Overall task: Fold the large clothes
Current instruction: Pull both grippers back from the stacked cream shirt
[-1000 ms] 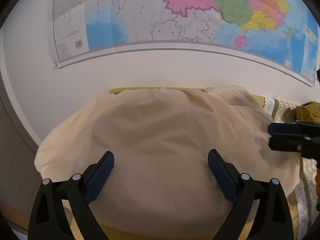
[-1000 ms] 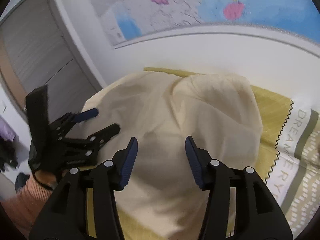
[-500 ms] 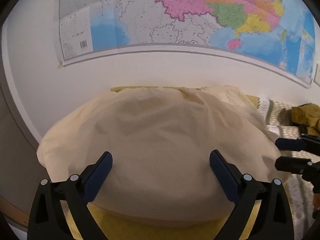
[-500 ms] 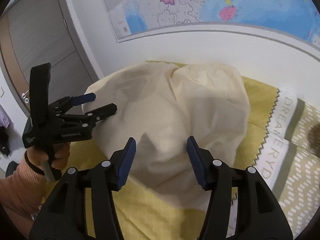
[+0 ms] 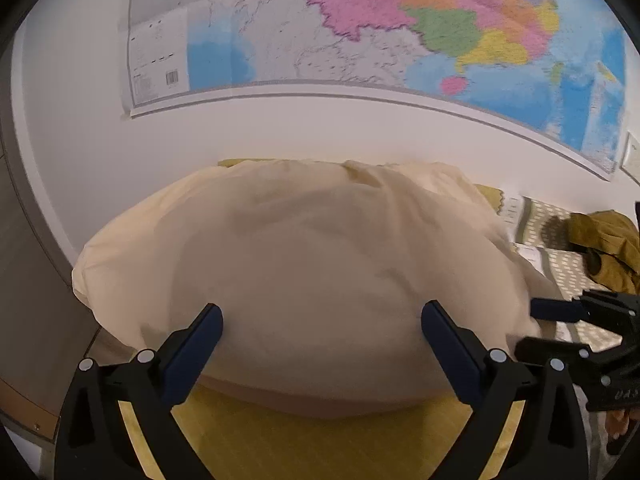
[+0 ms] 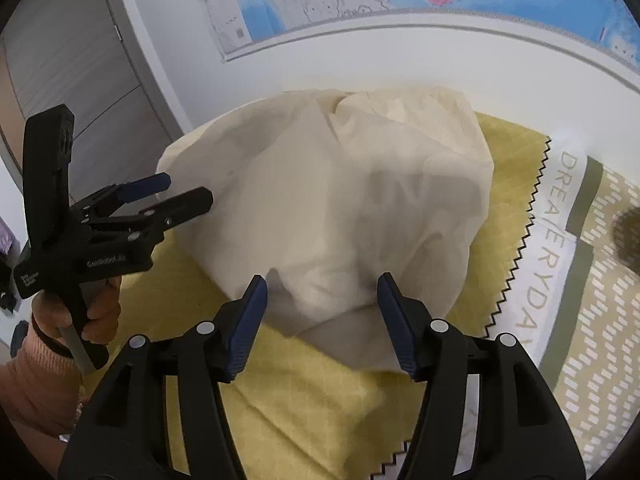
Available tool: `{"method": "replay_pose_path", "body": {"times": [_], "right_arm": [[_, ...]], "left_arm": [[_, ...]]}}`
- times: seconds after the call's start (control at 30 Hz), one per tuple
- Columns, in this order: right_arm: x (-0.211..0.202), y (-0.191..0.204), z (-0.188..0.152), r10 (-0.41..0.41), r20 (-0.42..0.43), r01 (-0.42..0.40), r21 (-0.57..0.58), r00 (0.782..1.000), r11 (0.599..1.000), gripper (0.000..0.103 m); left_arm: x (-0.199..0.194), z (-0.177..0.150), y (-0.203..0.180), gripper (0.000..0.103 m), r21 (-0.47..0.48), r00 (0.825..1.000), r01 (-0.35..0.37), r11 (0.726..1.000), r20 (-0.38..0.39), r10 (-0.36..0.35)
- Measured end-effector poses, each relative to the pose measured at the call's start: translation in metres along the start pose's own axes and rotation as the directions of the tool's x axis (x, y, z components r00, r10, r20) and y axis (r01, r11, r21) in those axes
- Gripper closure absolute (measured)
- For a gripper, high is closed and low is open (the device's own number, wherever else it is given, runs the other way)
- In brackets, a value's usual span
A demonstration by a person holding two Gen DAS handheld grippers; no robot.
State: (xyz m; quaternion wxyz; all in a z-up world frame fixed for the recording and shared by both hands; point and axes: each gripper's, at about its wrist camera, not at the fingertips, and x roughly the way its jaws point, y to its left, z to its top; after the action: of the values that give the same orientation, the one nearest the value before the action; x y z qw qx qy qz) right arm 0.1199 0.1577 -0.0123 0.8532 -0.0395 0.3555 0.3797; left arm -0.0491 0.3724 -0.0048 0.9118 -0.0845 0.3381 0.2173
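A: Right, nearest first. What are the two claws doing?

B: The left gripper (image 5: 320, 332) has its blue-padded fingers spread wide, nothing between them, hovering just short of the near edge of the cream garment (image 5: 312, 264). The right gripper (image 6: 320, 316) is also parted and empty, its tips over the garment's near corner. I cannot tell whether either pad touches the cloth.

A: Can each gripper be seen from the other camera?

B: Yes. From the right wrist, the left gripper (image 6: 176, 196) sits at the garment's left edge, held by a hand (image 6: 80, 312) in a peach sleeve. From the left wrist, the right gripper (image 5: 532, 330) comes in at the garment's right edge, fingers apart.

A: And where is the garment itself?

B: It lies as a broad cream mound on a yellow bedspread (image 6: 320, 408), its far end bunched into folds against the white wall (image 5: 320, 132).

A: Any containers, anything holding something?

B: None that I can make out. The bedspread carries the garment; its zigzag edge meets a patterned cover with printed lettering (image 6: 556, 248) to the right.

A: Further back?

B: An olive-green cloth heap (image 5: 600, 244) sits on that patterned cover, well apart from the cream garment. Above, a coloured wall map (image 5: 380, 28) hangs on the wall, and a grey panelled door (image 6: 72, 60) stands far left.
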Motion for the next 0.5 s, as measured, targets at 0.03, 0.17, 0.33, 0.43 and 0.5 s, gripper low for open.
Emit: {"method": "replay_pose_path", "body": {"times": [0.03, 0.17, 0.33, 0.43, 0.5], "right_arm": [[-0.004, 0.0, -0.001, -0.003, 0.005, 0.003, 0.005, 1.0, 1.0, 0.046], [-0.015, 0.0, -0.006, 0.004, 0.025, -0.005, 0.026, 1.0, 1.0, 0.045], [-0.033, 0.011, -0.014, -0.011, 0.072, 0.01, 0.016, 0.997, 1.0, 0.032], [-0.046, 0.023, -0.021, -0.032, 0.111, 0.033, -0.009, 0.993, 0.999, 0.022], [-0.054, 0.03, -0.023, -0.036, 0.138, 0.04, -0.022, 0.99, 0.999, 0.013]], "left_arm": [[-0.003, -0.002, 0.0, 0.007, -0.006, 1.0, 0.009, 1.0, -0.001, -0.009], [-0.014, -0.012, -0.003, 0.007, -0.037, 1.0, 0.03, 0.999, -0.002, -0.03], [-0.034, -0.023, -0.012, 0.007, -0.079, 1.0, 0.018, 0.997, 0.01, -0.017], [-0.045, -0.028, -0.018, 0.007, -0.108, 1.0, 0.005, 0.994, 0.017, -0.004], [-0.053, -0.032, -0.022, 0.007, -0.126, 1.0, -0.002, 0.992, 0.02, 0.004]]}}
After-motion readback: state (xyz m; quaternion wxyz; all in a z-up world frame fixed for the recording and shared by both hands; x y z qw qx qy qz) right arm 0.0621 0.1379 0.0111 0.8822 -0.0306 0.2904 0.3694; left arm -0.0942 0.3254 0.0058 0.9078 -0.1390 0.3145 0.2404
